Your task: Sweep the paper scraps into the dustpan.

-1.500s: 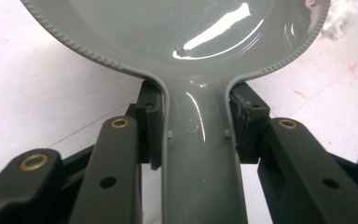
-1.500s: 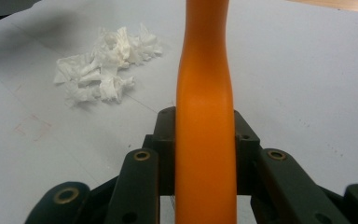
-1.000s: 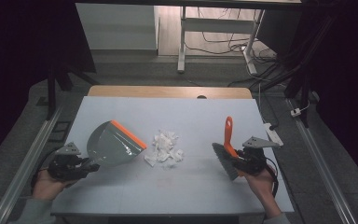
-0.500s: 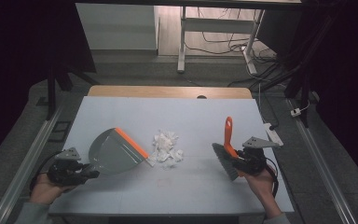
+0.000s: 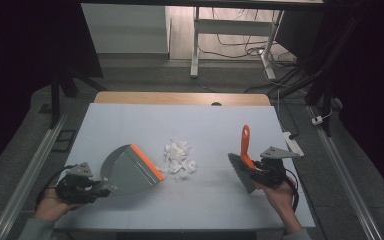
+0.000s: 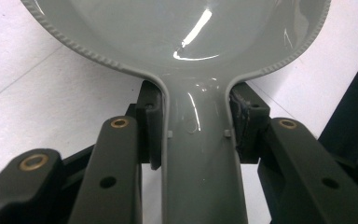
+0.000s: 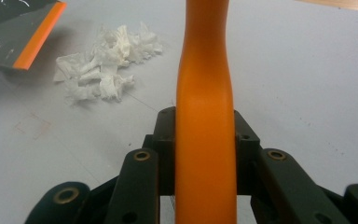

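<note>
Since a second ago, the dustpan has slid down toward the person's edge of the counter and swung round, so its orange lip now faces the pile of torn white paper scraps and lies just beside it, nearly touching the scraps at the lower left of the heap. The scraps themselves sit in the middle of the counter, about where they were, between pan and brush.

In the left gripper view the left claw is clenched on the dustpan's grey handle, a pad pressed against each side just below where the handle widens into the scoop. The brush has barely moved: it stands well to the right of the scraps with its orange handle pointing away from the person and its bristles low over the counter. The right claw is clamped on that handle from both sides.

Judging from the layout, the pan is now set as a catcher, and the likely next step is a leftward sweep of the brush to push the scraps over the lip. The pan has to stay pressed flat, or light scraps may slip beneath it.
</note>
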`<state>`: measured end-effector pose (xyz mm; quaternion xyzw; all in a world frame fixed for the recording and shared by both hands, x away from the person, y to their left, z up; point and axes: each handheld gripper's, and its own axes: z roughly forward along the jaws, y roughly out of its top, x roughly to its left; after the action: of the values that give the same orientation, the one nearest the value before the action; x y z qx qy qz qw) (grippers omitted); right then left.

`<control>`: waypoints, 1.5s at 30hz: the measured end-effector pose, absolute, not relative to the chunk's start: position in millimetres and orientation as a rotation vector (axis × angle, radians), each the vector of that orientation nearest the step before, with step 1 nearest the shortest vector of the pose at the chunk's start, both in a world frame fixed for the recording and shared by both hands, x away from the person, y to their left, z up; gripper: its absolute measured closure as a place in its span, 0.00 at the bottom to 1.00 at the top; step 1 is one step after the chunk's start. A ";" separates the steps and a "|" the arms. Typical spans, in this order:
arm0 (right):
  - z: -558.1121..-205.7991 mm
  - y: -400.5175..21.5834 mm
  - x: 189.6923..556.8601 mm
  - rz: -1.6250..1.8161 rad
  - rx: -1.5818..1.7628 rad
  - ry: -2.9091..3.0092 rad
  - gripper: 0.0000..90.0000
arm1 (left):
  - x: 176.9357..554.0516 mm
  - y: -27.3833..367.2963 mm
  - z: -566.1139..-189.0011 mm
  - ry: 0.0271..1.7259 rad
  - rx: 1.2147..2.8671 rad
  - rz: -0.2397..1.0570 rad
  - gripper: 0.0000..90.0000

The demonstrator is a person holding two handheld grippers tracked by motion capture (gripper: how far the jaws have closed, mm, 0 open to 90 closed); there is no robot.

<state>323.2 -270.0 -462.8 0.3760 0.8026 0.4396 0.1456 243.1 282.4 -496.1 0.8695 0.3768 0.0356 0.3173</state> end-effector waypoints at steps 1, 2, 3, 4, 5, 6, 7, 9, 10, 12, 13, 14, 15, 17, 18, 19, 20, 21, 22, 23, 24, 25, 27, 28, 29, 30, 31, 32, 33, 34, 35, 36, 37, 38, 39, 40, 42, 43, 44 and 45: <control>-462.8 -270.0 323.2 1.266 1.083 2.312 0.79 | 243.3 281.9 -496.7 0.985 2.295 0.095 0.68; -462.7 -269.8 323.1 1.265 1.081 2.312 0.78 | 243.1 281.3 -496.9 0.982 2.301 0.092 0.68; -462.7 -269.8 323.1 1.265 1.081 2.312 0.78 | 242.6 280.8 -497.1 0.977 2.305 0.089 0.68; -462.6 -269.8 322.9 1.264 1.080 2.311 0.78 | 241.9 280.4 -497.2 0.970 2.308 0.089 0.68; -462.5 -270.0 322.9 1.264 1.080 2.310 0.78 | 241.1 280.1 -496.9 0.964 2.316 0.087 0.68; -462.4 -270.2 322.8 1.265 1.081 2.310 0.78 | 240.1 279.6 -496.8 0.957 2.323 0.089 0.68; -462.4 -270.2 322.8 1.265 1.081 2.310 0.78 | 238.9 279.1 -496.7 0.953 2.329 0.091 0.68; -462.3 -270.5 322.9 1.266 1.084 2.309 0.78 | 236.9 279.1 -496.3 0.941 2.348 0.096 0.68; -462.3 -270.6 322.9 1.265 1.085 2.308 0.78 | 235.7 279.1 -496.1 0.939 2.354 0.096 0.68; -462.4 -270.7 323.0 1.265 1.084 2.309 0.78 | 233.4 279.6 -496.4 0.930 2.362 0.091 0.68; -462.4 -270.6 323.0 1.265 1.085 2.309 0.79 | 232.6 280.0 -496.6 0.923 2.371 0.088 0.68; -462.4 -270.6 323.0 1.265 1.085 2.309 0.79 | 231.8 280.2 -497.1 0.920 2.377 0.087 0.68; -462.5 -270.5 323.1 1.264 1.085 2.309 0.78 | 231.2 280.3 -497.7 0.918 2.380 0.088 0.68; -462.6 -270.4 323.1 1.264 1.084 2.309 0.79 | 230.5 279.9 -499.1 0.917 2.387 0.097 0.68; -462.6 -270.3 323.0 1.264 1.084 2.309 0.78 | 230.6 279.5 -499.6 0.913 2.392 0.103 0.68; -462.6 -270.2 323.0 1.264 1.083 2.310 0.78 | 230.7 278.9 -499.9 0.911 2.396 0.104 0.68; -462.6 -270.0 323.0 1.264 1.083 2.310 0.78 | 231.1 278.1 -500.4 0.906 2.398 0.109 0.68; -462.7 -269.9 323.0 1.264 1.082 2.310 0.79 | 231.5 277.1 -501.0 0.903 2.397 0.109 0.68; -462.7 -269.7 323.0 1.264 1.082 2.310 0.78 | 231.9 276.0 -501.3 0.899 2.401 0.113 0.68; -462.7 -269.7 323.0 1.264 1.082 2.310 0.78 | 232.3 274.8 -501.7 0.899 2.404 0.117 0.68; -462.7 -269.7 323.0 1.263 1.082 2.310 0.78 | 232.5 273.4 -502.0 0.900 2.406 0.128 0.68; -462.6 -269.7 322.9 1.264 1.082 2.309 0.79 | 233.1 272.7 -501.9 0.901 2.410 0.130 0.68; -462.5 -269.8 322.9 1.264 1.081 2.308 0.78 | 234.4 271.6 -502.2 0.894 2.416 0.119 0.68; -462.3 -269.9 322.8 1.265 1.083 2.308 0.78 | 235.0 271.0 -502.8 0.893 2.416 0.114 0.68; -462.3 -270.0 322.8 1.266 1.084 2.308 0.78 | 235.7 270.3 -503.5 0.892 2.419 0.109 0.68; -462.2 -270.0 322.8 1.266 1.085 2.307 0.78 | 236.6 269.5 -504.5 0.892 2.423 0.107 0.68; -462.2 -269.9 322.8 1.266 1.084 2.307 0.78 | 237.2 269.3 -504.9 0.891 2.423 0.101 0.68; -462.2 -269.9 322.7 1.265 1.083 2.308 0.78 | 237.9 268.8 -505.5 0.892 2.423 0.101 0.68; -462.1 -269.8 322.6 1.266 1.081 2.308 0.78 | 238.8 268.5 -506.0 0.892 2.424 0.095 0.68; -462.0 -269.8 322.6 1.268 1.080 2.308 0.79 | 239.7 268.2 -506.5 0.892 2.422 0.092 0.68; -461.8 -269.8 322.5 1.268 1.081 2.307 0.78 | 240.5 267.7 -507.1 0.896 2.420 0.087 0.68; -461.6 -270.0 322.6 1.266 1.079 2.306 0.78 | 241.5 267.4 -507.7 0.896 2.419 0.082 0.68; -461.6 -270.0 322.6 1.266 1.079 2.306 0.78 | 242.5 267.0 -508.5 0.894 2.419 0.080 0.68; -461.6 -270.1 322.6 1.266 1.079 2.305 0.78 | 243.8 266.7 -509.2 0.893 2.419 0.076 0.68; -461.6 -270.2 322.7 1.267 1.080 2.304 0.78 | 244.9 266.2 -509.8 0.894 2.422 0.071 0.68; -461.4 -270.1 322.9 1.267 1.080 2.303 0.78 | 245.9 265.6 -510.8 0.893 2.422 0.065 0.68; -461.2 -269.9 323.0 1.269 1.079 2.302 0.78 | 247.6 264.6 -512.3 0.899 2.415 0.053 0.68; -460.9 -269.5 323.3 1.269 1.078 2.301 0.78 | 248.4 264.4 -512.6 0.901 2.414 0.046 0.68; -459.8 -267.8 324.0 1.271 1.075 2.300 0.78 | 249.0 264.3 -512.8 0.898 2.416 0.044 0.68; -459.8 -267.8 324.0 1.271 1.075 2.300 0.78 | 249.7 264.1 -513.2 0.893 2.417 0.041 0.68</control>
<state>324.0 -267.8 -459.8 0.3744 0.8009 0.4424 0.1506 249.7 264.1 -513.2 0.9008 0.3327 0.0153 0.2784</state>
